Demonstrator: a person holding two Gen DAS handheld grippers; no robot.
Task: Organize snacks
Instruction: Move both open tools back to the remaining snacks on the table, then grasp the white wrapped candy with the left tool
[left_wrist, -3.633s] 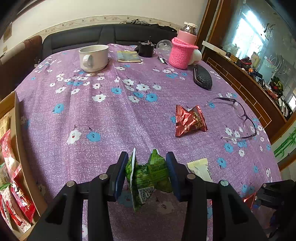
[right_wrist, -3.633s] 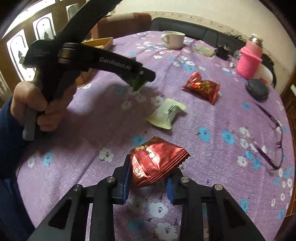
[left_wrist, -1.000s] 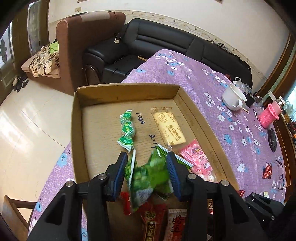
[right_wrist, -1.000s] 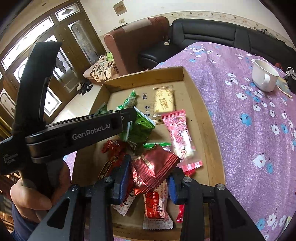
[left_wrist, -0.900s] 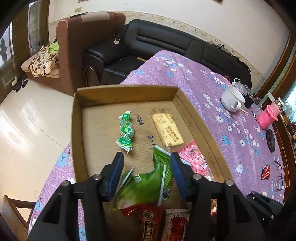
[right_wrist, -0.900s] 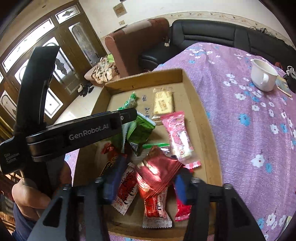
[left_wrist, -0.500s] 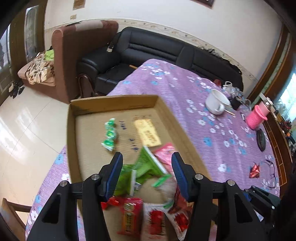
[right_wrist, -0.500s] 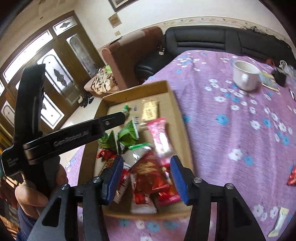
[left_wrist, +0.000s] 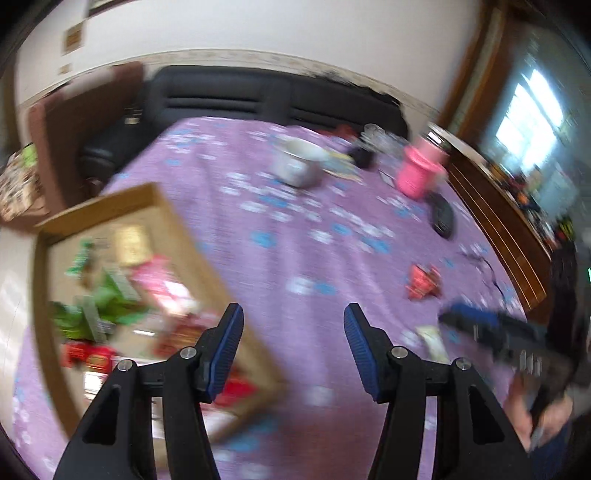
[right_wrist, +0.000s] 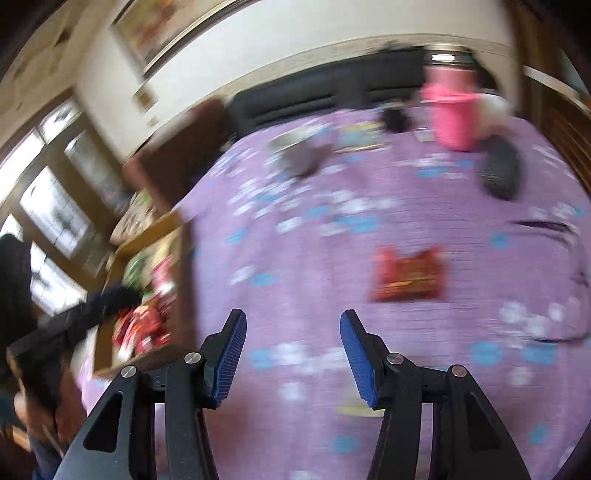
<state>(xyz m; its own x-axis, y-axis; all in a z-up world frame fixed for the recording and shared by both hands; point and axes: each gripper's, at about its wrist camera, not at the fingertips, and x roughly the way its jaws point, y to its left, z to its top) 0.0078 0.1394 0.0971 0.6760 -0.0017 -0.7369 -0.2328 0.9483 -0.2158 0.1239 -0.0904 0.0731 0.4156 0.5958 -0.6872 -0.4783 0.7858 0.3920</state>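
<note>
Both views are motion-blurred. My left gripper (left_wrist: 293, 347) is open and empty above the purple flowered tablecloth, just right of the cardboard box (left_wrist: 184, 221), which holds several snack packets, green (left_wrist: 107, 302), pink and red. A red snack packet (left_wrist: 423, 282) lies on the cloth ahead to the right, with a pale packet (left_wrist: 430, 341) nearer. My right gripper (right_wrist: 293, 350) is open and empty over the cloth; the red packet (right_wrist: 406, 273) lies ahead of it, and the pale packet (right_wrist: 360, 410) shows under its right finger. The box (right_wrist: 155, 229) is at its left.
A white cup (left_wrist: 297, 164), a pink-sleeved bottle (left_wrist: 421, 173), a dark case (left_wrist: 443, 218) and eyeglasses (left_wrist: 484, 266) stand at the table's far side. A black sofa (left_wrist: 258, 99) is behind the table. The other gripper and hand show at the right edge (left_wrist: 513, 343).
Both grippers opened and dropped the green and red packets into the box, then swung right, away from the box toward the table's middle.
</note>
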